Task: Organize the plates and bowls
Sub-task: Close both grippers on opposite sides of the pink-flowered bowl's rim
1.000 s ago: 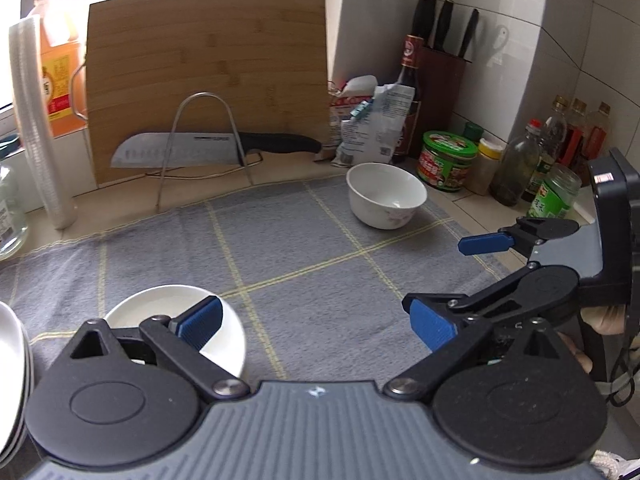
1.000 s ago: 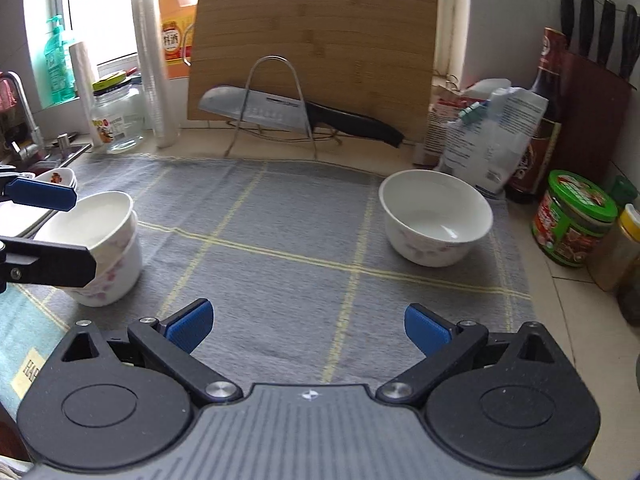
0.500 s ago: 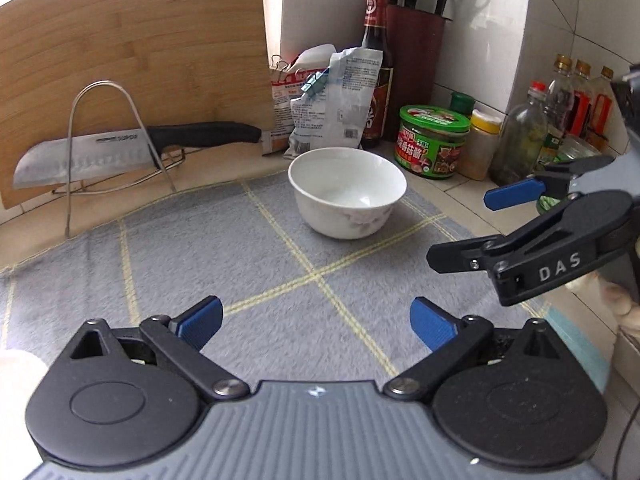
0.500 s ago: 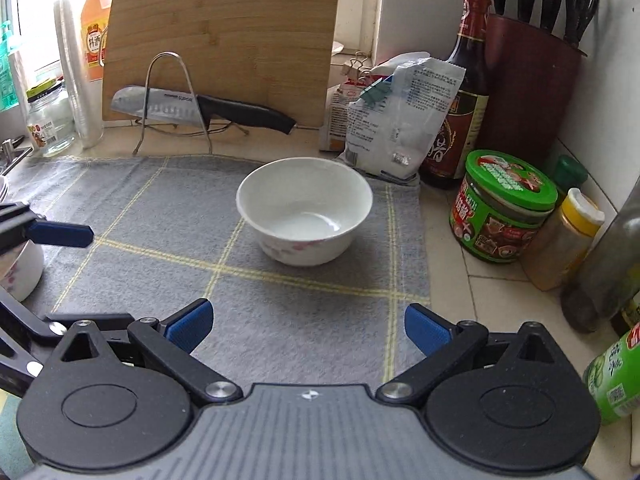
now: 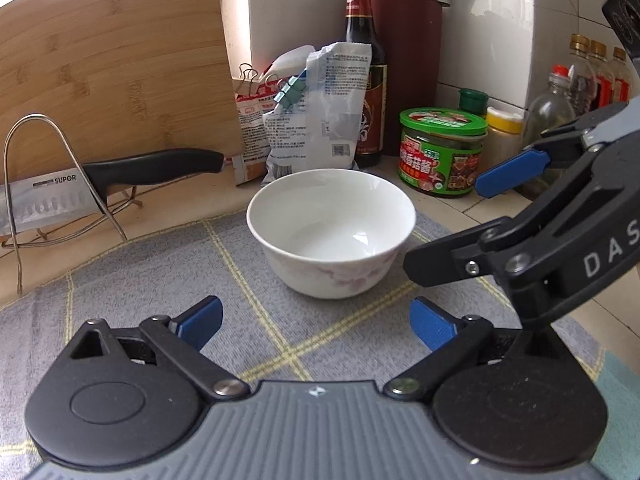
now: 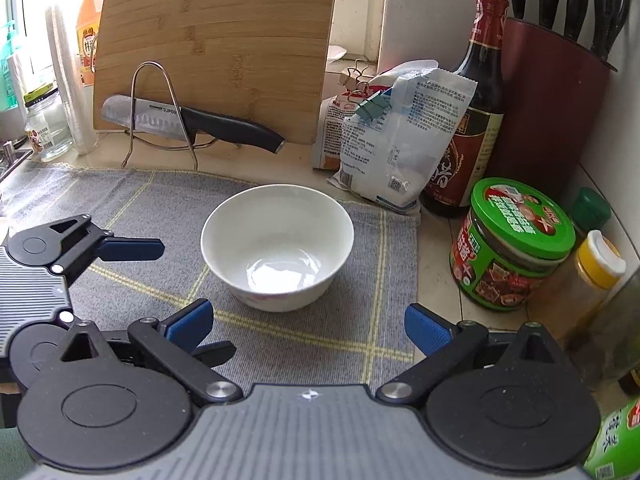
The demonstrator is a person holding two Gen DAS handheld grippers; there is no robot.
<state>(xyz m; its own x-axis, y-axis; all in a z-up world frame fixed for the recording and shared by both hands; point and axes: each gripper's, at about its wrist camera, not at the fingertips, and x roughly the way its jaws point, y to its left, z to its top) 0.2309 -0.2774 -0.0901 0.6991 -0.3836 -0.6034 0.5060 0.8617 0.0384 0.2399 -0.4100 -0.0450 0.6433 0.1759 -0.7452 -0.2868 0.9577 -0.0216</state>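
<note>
A white bowl (image 5: 331,232) with a faint pink flower pattern stands upright and empty on the grey checked mat (image 5: 168,280); it also shows in the right wrist view (image 6: 277,246). My left gripper (image 5: 316,324) is open and empty, just in front of the bowl. My right gripper (image 6: 308,326) is open and empty, just in front of the bowl from the right side. The right gripper's fingers (image 5: 504,178) reach in at the bowl's right in the left wrist view. The left gripper's fingers (image 6: 132,249) show at the bowl's left in the right wrist view.
Behind the bowl are clipped food bags (image 6: 400,140), a dark sauce bottle (image 6: 476,112), a knife block (image 6: 556,112) and a green-lidded jar (image 6: 512,244). A knife (image 6: 188,122) rests on a wire rack before a leaning wooden cutting board (image 6: 216,44). More bottles stand at the right.
Both grippers have moved right and closer to the lone bowl, which now fills the middle of both views. The stacked bowls and plates at the left have left view.
</note>
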